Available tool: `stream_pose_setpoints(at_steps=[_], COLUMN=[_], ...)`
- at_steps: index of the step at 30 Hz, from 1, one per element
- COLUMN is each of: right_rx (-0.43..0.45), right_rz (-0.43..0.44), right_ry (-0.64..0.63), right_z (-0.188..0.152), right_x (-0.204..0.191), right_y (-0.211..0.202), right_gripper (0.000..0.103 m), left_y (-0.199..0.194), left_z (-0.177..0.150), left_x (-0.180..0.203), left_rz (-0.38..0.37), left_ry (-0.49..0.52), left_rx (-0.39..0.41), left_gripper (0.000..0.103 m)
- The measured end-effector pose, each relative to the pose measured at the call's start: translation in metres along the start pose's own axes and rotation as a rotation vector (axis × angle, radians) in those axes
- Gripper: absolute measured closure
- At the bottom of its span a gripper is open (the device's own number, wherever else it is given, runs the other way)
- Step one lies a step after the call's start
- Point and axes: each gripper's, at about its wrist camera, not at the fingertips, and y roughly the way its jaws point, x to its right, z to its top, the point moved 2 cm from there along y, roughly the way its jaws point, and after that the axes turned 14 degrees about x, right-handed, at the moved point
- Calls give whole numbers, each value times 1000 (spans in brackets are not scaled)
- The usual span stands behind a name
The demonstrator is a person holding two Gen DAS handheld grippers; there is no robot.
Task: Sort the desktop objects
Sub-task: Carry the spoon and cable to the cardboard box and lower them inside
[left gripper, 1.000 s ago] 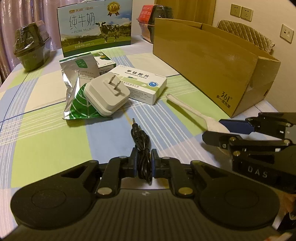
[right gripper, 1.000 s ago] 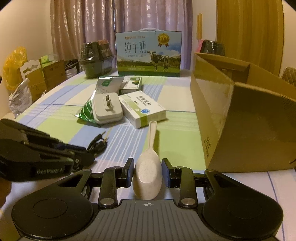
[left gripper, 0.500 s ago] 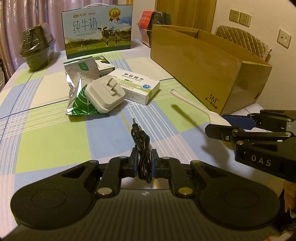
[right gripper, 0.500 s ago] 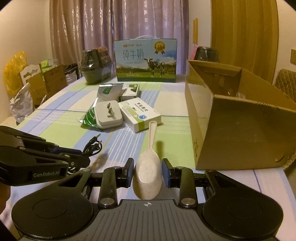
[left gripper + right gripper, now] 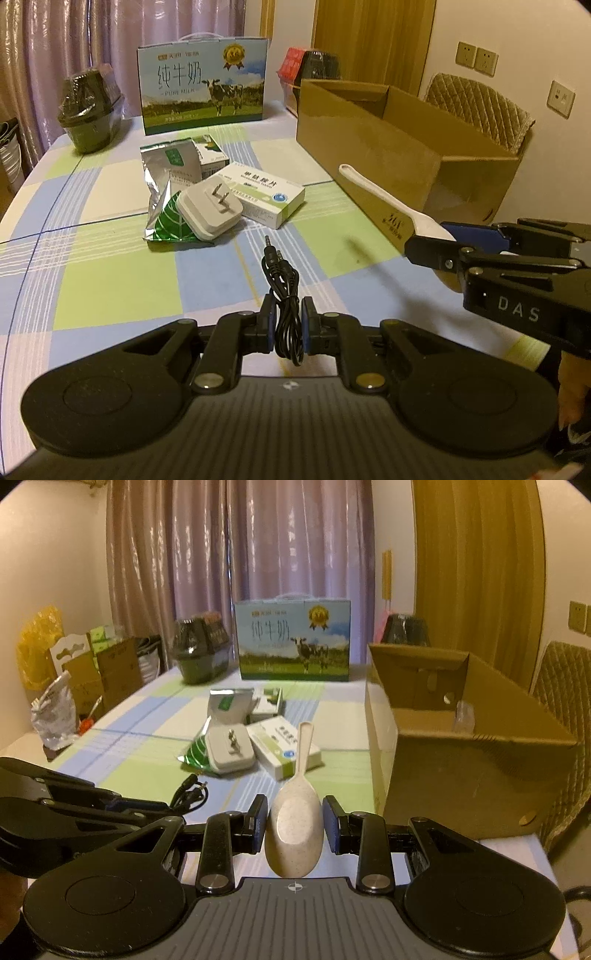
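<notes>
The coiled black audio cable [image 5: 284,295] is clamped between the pads of the left hand-held gripper [image 5: 287,328], its two jack plugs pointing forward and clear of the tabletop [image 5: 110,280]. The cream spoon [image 5: 295,834] is gripped by its bowl in the right hand-held gripper [image 5: 294,829], handle pointing away and up. On the checked tabletop beyond lie a white plug adapter [image 5: 209,213] resting on a silver-and-green foil pouch [image 5: 168,192], a white medicine box [image 5: 264,194] touching the adapter, and a small carton [image 5: 212,157] behind the pouch. An open cardboard box [image 5: 402,162] stands to the right; a milk carton case [image 5: 202,85] stands at the far edge. The left wrist view shows the spoon's handle in profile against the cardboard box's side, the box's printed mark, and wall sockets with a quilted chair back behind. The right wrist view alone looks into the cardboard box, where a small clear item lies by the right wall, and shows the yellow bag and stacked cartons beside the tabletop on the left. Compared with a second ago, both hand-held grippers have risen: the cable's plugs, then low over the cloth, now hang higher, the spoon's bowl is clear of the tabletop, and the cardboard box's interior is newly exposed. Both grips are unchanged.
</notes>
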Motion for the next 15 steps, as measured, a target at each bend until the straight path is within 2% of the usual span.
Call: stream_pose_setpoints(at_steps=[8, 15], right_rx=[57, 103], right_rz=[-13, -48], right_ry=[2, 2], right_z=[20, 46], right_x=[5, 31], right_y=[-20, -29], right_gripper=[74, 74], left_y=[-19, -24], left_z=[16, 37], left_x=[19, 39], left_rz=[-7, -33], left_ry=[14, 15], left_rx=[40, 76], left_gripper=[93, 93])
